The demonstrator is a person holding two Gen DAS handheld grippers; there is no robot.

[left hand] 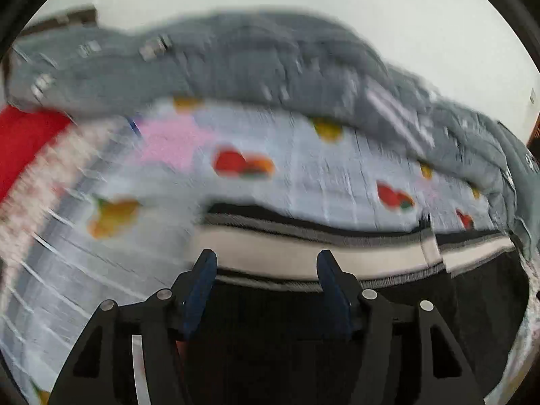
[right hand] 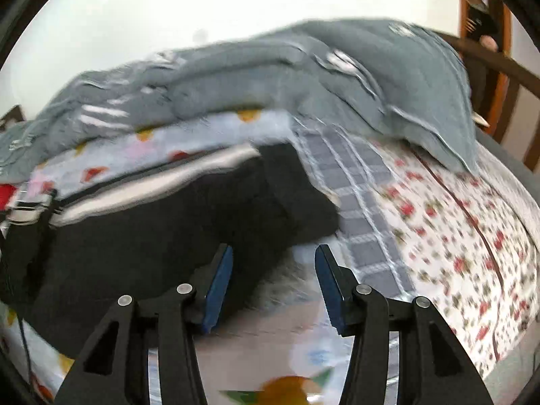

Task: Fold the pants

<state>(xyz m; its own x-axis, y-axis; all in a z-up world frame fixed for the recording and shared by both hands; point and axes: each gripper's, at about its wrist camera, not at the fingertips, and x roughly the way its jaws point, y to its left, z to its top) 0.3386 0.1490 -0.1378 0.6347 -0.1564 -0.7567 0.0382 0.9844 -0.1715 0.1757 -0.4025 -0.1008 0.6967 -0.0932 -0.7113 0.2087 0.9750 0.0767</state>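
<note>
At nine o'clock of our spread, the left hand-held gripper (left hand: 266,263) hangs with jaws apart over the striped waistband of the black knit pants (left hand: 337,320), gripping nothing. The pants lie on the fruit-printed pale blue bed sheet (left hand: 303,168). Toward three o'clock, the right hand-held gripper (right hand: 273,260) is likewise wide and empty, at the pants' (right hand: 168,236) edge. We judge the blur risky: closing now could pinch sheet with fabric, or catch one layer only, skewing the fold.
</note>
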